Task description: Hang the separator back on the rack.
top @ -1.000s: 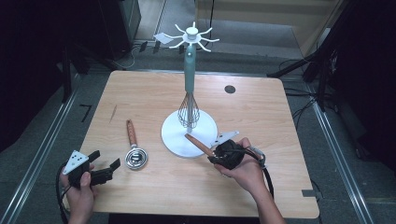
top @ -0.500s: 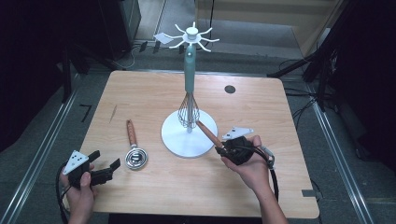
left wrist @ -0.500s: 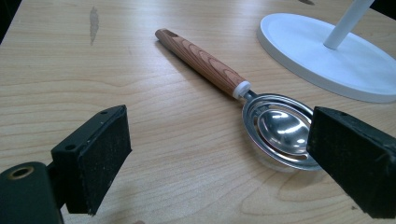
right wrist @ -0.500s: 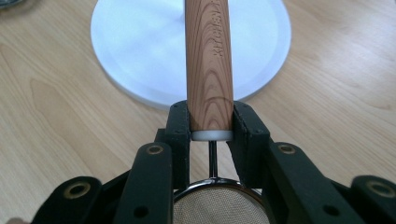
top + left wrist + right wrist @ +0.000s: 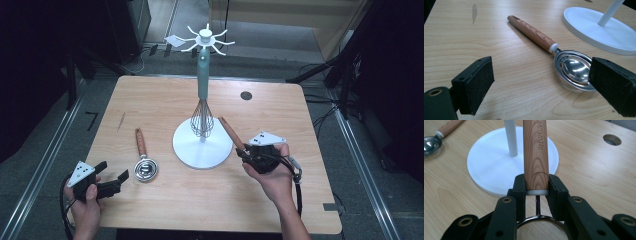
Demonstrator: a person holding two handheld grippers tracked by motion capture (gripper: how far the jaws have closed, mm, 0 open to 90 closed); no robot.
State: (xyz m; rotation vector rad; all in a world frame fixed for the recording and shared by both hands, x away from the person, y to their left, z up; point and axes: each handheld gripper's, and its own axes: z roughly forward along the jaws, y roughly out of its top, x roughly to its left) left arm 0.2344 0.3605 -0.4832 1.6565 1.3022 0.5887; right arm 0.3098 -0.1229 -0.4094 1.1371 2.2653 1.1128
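The right gripper [image 5: 537, 186] clamps a strainer's handle [image 5: 535, 152] (mesh toward the hand). The left gripper [image 5: 541, 82] rests with jaws apart, near a spoon [image 5: 574, 68].

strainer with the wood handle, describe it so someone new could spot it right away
Start at the white stand in the middle of the table. Just to its right, the right gripper has its jaws clamped on the strainer, handle pointing up toward the stand's pole. Unlike the wood-handled egg separator lying left of the stand, it has a fine mesh bowl.
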